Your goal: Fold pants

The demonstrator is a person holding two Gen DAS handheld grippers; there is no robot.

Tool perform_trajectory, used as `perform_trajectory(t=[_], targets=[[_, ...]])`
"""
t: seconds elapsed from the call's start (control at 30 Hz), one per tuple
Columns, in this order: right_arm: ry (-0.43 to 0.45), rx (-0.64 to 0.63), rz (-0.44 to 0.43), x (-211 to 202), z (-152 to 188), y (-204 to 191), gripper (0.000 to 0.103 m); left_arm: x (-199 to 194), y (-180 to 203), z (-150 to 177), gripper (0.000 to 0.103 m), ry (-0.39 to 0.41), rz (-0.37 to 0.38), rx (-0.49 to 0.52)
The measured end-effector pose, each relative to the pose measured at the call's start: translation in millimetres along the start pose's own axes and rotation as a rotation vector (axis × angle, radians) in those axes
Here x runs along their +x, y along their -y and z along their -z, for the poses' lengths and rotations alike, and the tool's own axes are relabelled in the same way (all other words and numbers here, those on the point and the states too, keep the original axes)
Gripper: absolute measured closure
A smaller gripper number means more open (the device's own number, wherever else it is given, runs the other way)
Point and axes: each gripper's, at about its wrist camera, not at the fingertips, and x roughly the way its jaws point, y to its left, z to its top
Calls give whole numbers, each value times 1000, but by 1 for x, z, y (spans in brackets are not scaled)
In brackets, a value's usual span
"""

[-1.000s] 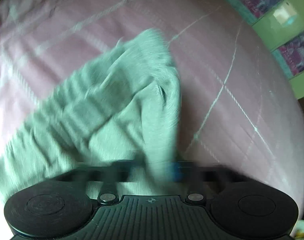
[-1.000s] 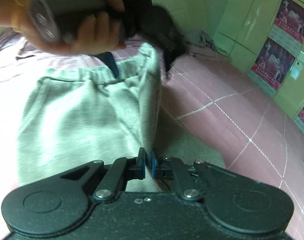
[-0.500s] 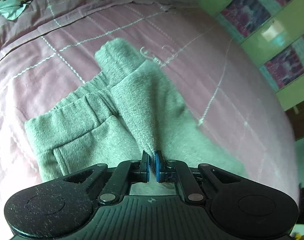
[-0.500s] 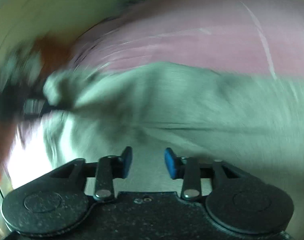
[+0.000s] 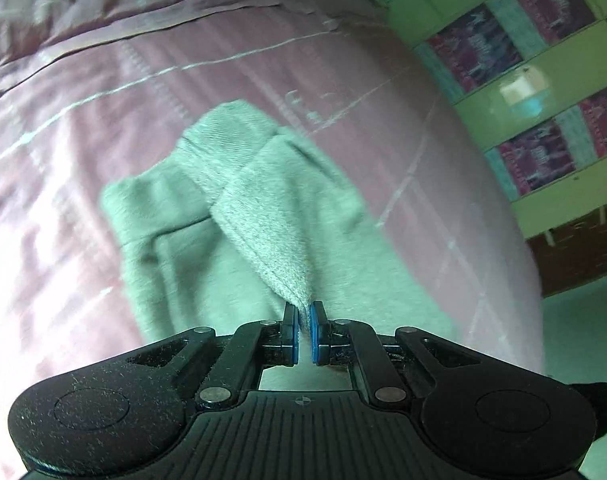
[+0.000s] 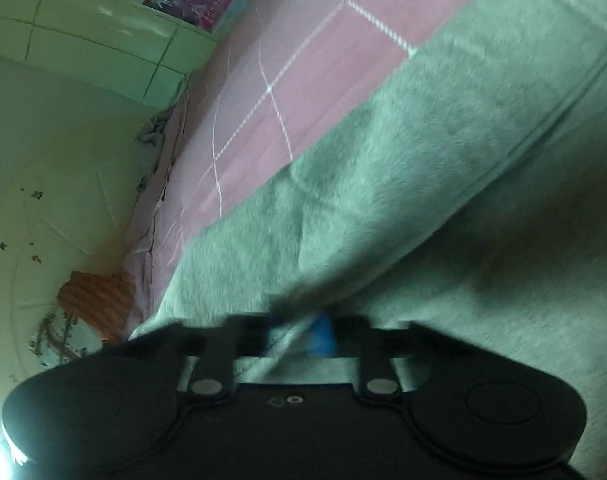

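Observation:
Grey sweatpants (image 5: 223, 216) lie on the pink checked bedspread (image 5: 103, 92). My left gripper (image 5: 302, 322) is shut on a hemmed edge of the pants and holds a fold lifted over the lower layer. In the right wrist view the pants (image 6: 423, 160) fill most of the frame, close up. My right gripper (image 6: 299, 328) sits low against the cloth; its jaws are blurred and stand apart, with cloth between and under them.
A green cupboard wall with purple posters (image 5: 543, 92) stands to the right of the bed. The bed's edge drops to the floor at right (image 5: 575, 340). An orange cloth (image 6: 99, 300) and a pale wall lie beyond the bed in the right wrist view.
My left gripper has kept its hold on the hem and drawn it slightly back. My right gripper has swung round and dropped close onto the pants; its jaws opened half a second ago.

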Motion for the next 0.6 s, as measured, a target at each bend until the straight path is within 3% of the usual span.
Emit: perform_trajectory(t=[0.07,0.17,0.27,0.33,0.4,0.53,0.57,0.6], targets=[[40,-119,23,-17,6,-15,98,-4,-6,4,97,24,-38,23],[83,-340,30,-49,27,-50,98,-21,-20,2,97,57,-35,26],[37,-400,-4,-73,50,-54,98,-21,-42,4,97,51,-117,28],[-23,-453,64,-59,67,-49,98,-17,-54,9,97,16,-104,-21],[-69,-485,182,-39,76,-31,97,-20,-50,15,97,18,-82,-6],[-42,-470,185,-36,73,-26,87,-12,-31,16,95,-11,-28,-13],[-48,-458,183,-35,71,-25,86,-7,-28,15,80,-19,-27,-22],[-47,-461,190,-32,75,-30,86,-1,-25,14,49,-17,-27,-35]])
